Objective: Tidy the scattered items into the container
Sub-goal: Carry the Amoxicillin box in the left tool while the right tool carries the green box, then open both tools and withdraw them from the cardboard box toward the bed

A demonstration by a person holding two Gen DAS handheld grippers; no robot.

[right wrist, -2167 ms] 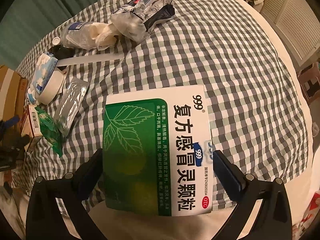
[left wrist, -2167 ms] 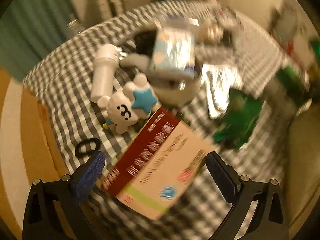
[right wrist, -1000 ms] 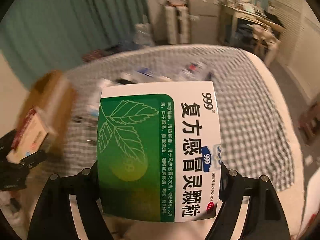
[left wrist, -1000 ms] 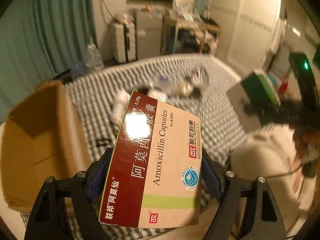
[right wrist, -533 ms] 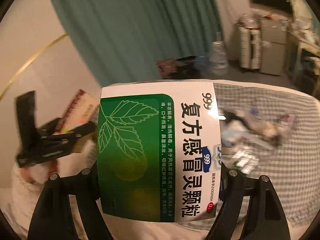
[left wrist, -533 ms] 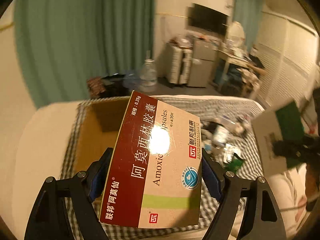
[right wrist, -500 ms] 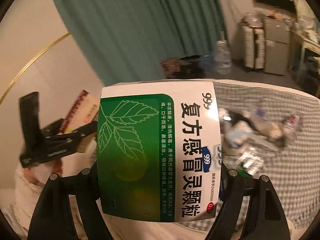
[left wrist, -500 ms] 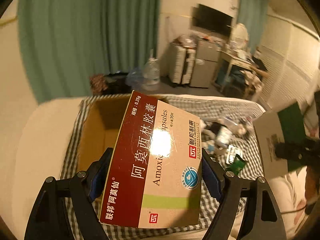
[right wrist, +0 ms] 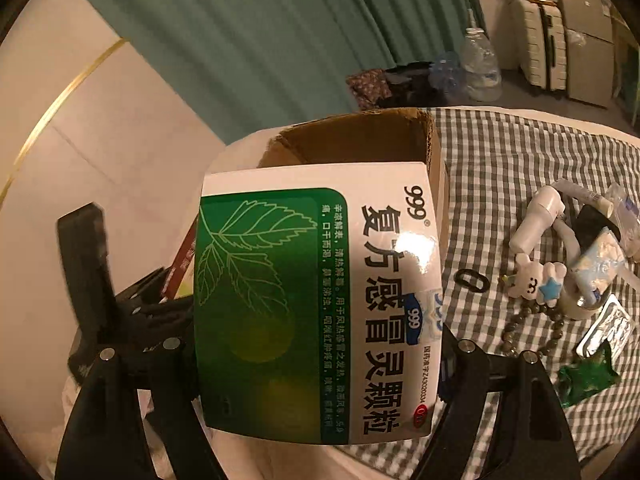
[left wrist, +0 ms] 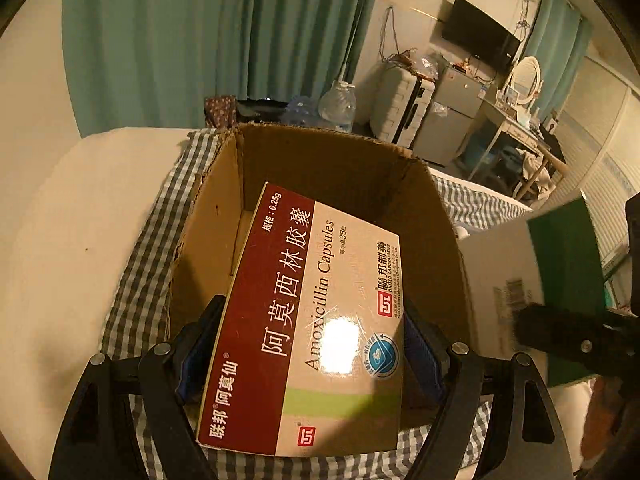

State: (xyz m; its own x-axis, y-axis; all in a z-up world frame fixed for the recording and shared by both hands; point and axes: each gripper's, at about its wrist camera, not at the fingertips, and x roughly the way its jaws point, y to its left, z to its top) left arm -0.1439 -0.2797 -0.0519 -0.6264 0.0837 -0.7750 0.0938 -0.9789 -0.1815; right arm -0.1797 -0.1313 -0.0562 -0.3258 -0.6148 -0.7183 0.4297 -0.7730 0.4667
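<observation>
My left gripper (left wrist: 310,354) is shut on a red and tan Amoxicillin box (left wrist: 316,320) and holds it over the open cardboard box (left wrist: 320,168) on the checked bedcover. My right gripper (right wrist: 318,364) is shut on a green and white 999 medicine box (right wrist: 316,308), held just to the right of the cardboard box (right wrist: 360,140). The green box also shows in the left wrist view (left wrist: 560,280), and the left gripper shows at the left of the right wrist view (right wrist: 132,312).
Scattered items lie on the checked cover to the right: a white bottle (right wrist: 536,220), a white plush toy (right wrist: 536,280), a black hair tie (right wrist: 472,280), a bead string (right wrist: 532,328), a foil pack (right wrist: 608,328), a green packet (right wrist: 588,376). Curtains, water bottles and suitcases stand behind.
Both grippers have carried their boxes from the bedcover to the cardboard box. The left gripper has come closer and now holds the Amoxicillin box over the opening.
</observation>
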